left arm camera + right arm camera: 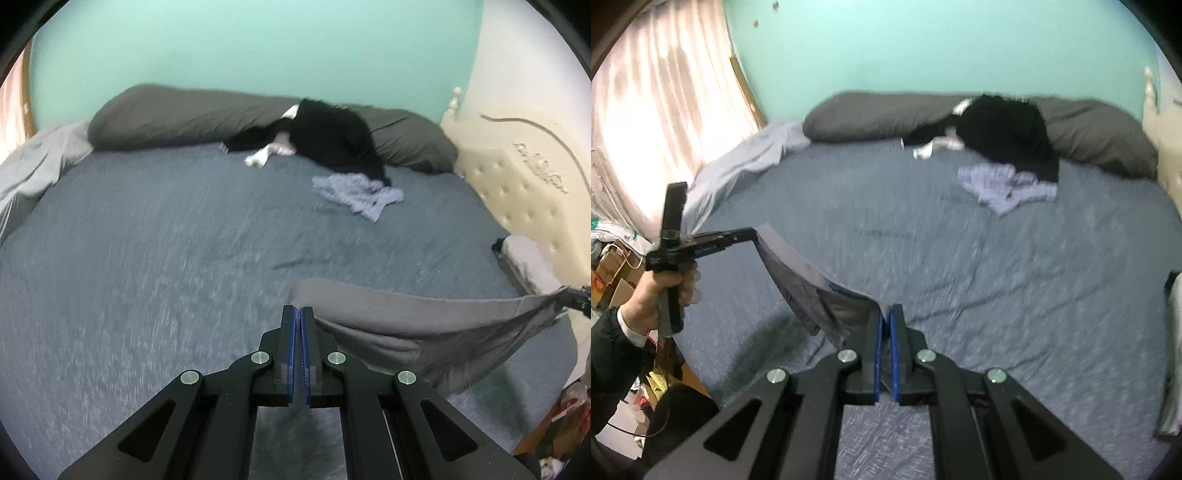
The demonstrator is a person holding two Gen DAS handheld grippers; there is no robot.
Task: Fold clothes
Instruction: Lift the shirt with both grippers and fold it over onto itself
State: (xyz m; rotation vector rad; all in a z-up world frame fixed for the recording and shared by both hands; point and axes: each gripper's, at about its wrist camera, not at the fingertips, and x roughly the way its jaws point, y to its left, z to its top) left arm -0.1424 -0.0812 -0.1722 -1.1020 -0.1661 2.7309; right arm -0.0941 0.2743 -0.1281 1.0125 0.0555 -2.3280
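A grey garment (406,321) hangs stretched in the air above the blue-grey bed sheet (166,240), held at two corners. My left gripper (300,311) is shut on its left corner. The right gripper (570,294) grips the far corner at the right edge of the left wrist view. In the right wrist view, my right gripper (886,311) is shut on the grey garment (812,291). The cloth runs up and left from there to the left gripper (753,233), which a hand (653,295) holds. Both views are motion-blurred.
At the back of the bed a heap of black clothes (332,136) lies on a long dark grey pillow (177,118), with a white sock (258,158) and a crumpled light blue garment (362,194). A cream padded headboard (524,184) stands right; curtains (665,92) and boxes (617,273) left.
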